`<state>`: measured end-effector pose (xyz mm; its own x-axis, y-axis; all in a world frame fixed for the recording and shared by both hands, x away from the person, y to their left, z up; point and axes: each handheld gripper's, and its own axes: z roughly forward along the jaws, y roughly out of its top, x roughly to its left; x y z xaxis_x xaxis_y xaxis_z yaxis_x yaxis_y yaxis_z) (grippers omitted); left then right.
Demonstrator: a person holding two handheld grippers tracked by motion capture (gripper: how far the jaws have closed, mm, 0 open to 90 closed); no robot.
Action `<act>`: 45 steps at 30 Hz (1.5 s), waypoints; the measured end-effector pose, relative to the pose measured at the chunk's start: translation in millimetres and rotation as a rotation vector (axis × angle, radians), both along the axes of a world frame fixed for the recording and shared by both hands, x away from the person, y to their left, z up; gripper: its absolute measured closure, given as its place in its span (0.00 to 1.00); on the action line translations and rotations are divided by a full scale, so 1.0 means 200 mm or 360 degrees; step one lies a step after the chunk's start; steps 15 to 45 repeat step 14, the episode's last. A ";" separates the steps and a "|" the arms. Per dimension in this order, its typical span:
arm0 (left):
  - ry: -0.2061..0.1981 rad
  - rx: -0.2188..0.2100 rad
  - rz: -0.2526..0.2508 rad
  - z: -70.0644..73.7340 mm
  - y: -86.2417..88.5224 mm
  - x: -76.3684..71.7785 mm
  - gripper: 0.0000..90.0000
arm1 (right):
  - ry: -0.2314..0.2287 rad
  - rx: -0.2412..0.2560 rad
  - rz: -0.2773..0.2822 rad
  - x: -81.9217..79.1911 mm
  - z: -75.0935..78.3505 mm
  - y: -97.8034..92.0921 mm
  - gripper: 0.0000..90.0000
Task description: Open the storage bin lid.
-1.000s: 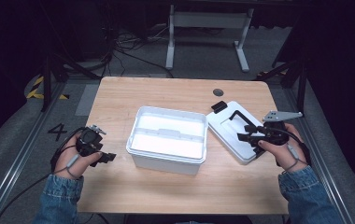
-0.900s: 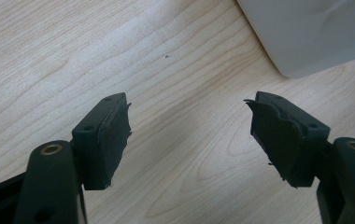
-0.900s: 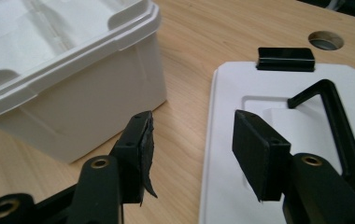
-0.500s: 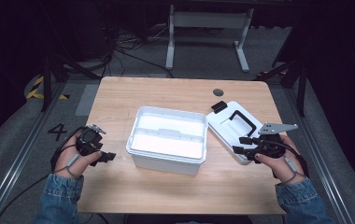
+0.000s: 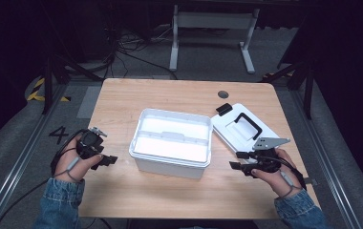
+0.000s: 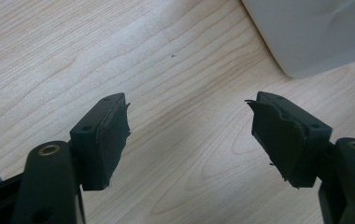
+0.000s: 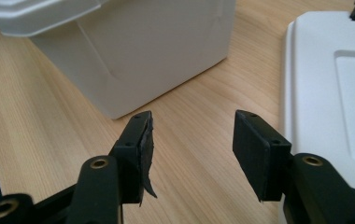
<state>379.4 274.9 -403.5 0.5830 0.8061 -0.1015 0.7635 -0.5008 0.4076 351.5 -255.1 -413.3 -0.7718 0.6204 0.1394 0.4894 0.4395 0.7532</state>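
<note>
A: From the high view, what sits on the desk (image 5: 170,191)?

B: A white open box (image 5: 172,143) stands at the middle. Just beside it, on the person's right, a white lid (image 5: 246,131) with a black handle (image 5: 246,125) lies flat, a black clip (image 5: 223,108) at its far edge. The left gripper (image 5: 107,160) rests near the left edge, well apart from the box; the right gripper (image 5: 237,164) hangs over the lid's near corner. A "4" (image 5: 58,135) is marked on the floor, left of the desk.

A: And the left gripper view?

B: The left gripper (image 6: 187,126) has its jaws spread wide over bare wood, nothing between them. A corner of the box (image 6: 315,32) shows at upper right.

A: The right gripper view?

B: The right gripper (image 7: 192,135) is likewise parted and empty, pointed at the gap between the box (image 7: 133,51) and the lid (image 7: 330,93). No brand or label can be read on either.
</note>
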 end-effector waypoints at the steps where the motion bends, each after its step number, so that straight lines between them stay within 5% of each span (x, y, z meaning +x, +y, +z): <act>1: -0.0001 -0.0003 0.0004 0.00 0.00 0.00 0.31 | 0.0008 0.0000 0.0010 0.00 -0.01 0.00 0.54; 13: -0.0005 -0.0001 0.0005 0.00 0.00 0.00 0.30 | -0.0005 -0.0019 0.0072 0.00 -0.18 0.06 0.53; 45: -0.0005 -0.0001 0.0005 0.00 0.00 0.00 0.30 | -0.0005 -0.0019 0.0072 0.00 -0.18 0.06 0.53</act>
